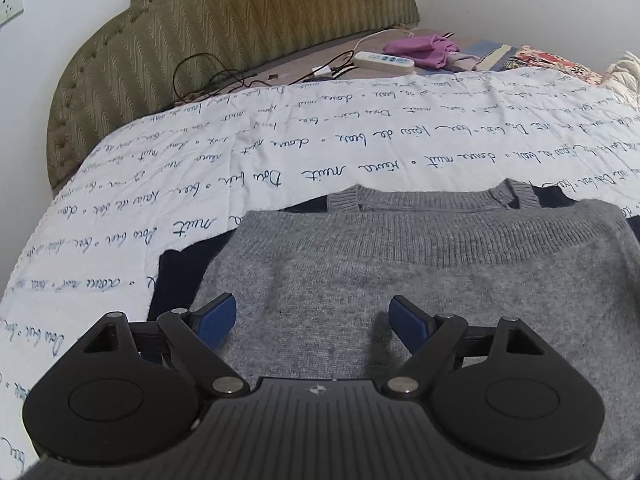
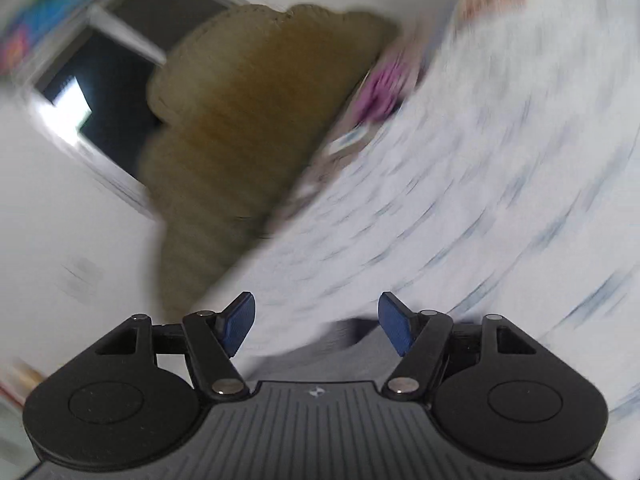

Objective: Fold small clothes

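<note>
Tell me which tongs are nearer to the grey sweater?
Left. The left tongs hang open just above the grey sweater. The right tongs point past it, over the white quilt.

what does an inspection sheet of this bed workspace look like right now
surface: white quilt with script print, spread over the bed
job's things: grey knit sweater lying folded, dark garment under it
clutter: purple cloth, floral fabric
grippers: left gripper open above the sweater, nothing held; right gripper open, nothing held, view blurred
cables: power strip and black cables by the headboard
surroundings: olive padded headboard, white wall, wall socket
</note>
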`<state>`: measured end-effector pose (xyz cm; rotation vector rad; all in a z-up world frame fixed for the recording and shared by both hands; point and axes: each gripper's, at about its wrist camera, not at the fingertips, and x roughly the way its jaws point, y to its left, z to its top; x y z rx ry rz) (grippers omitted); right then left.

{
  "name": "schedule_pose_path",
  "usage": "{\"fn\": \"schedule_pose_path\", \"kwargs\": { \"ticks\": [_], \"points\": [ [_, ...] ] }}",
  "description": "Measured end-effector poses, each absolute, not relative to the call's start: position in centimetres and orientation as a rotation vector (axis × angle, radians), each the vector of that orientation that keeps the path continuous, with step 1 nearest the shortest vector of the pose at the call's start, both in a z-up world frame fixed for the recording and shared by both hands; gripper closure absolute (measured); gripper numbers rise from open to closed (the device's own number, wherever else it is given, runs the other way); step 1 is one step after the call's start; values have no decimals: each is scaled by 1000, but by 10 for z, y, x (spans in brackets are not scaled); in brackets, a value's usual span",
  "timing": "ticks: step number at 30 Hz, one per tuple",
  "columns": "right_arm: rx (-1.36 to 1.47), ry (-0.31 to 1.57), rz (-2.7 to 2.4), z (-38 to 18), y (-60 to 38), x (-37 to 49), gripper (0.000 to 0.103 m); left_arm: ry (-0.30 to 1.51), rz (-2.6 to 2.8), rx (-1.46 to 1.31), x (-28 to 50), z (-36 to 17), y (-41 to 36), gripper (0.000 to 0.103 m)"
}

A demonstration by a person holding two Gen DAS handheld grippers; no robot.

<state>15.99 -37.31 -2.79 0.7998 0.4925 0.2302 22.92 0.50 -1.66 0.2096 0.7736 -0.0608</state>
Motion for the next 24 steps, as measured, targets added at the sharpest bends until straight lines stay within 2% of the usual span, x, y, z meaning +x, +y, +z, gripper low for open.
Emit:
{"fn": "schedule_pose_path", "kwargs": {
  "ticks": [3, 6, 9, 12, 15, 19, 24],
  "points": [
    [521, 568, 235, -16, -330, 161, 34, 790, -65, 184, 230, -20, 3, 17],
    [469, 659, 308, -33, -297, 171, 32, 799, -62, 180, 228, -22, 1, 17],
    [318, 757, 129, -54, -274, 186, 31, 806, -60, 173, 227, -23, 3, 17],
    [269, 713, 77, -52, -266, 173, 29, 810, -61, 163, 226, -24, 6, 17],
    [257, 662, 138, -44, -251, 160, 19, 817, -57, 154, 226, -25, 7, 17],
    [115, 747, 33, -60, -237, 176, 18, 815, -67, 143, 220, -24, 8, 17],
    [146, 682, 35, -50, -236, 153, 18, 816, -68, 146, 212, -23, 12, 17]
  ]
}}
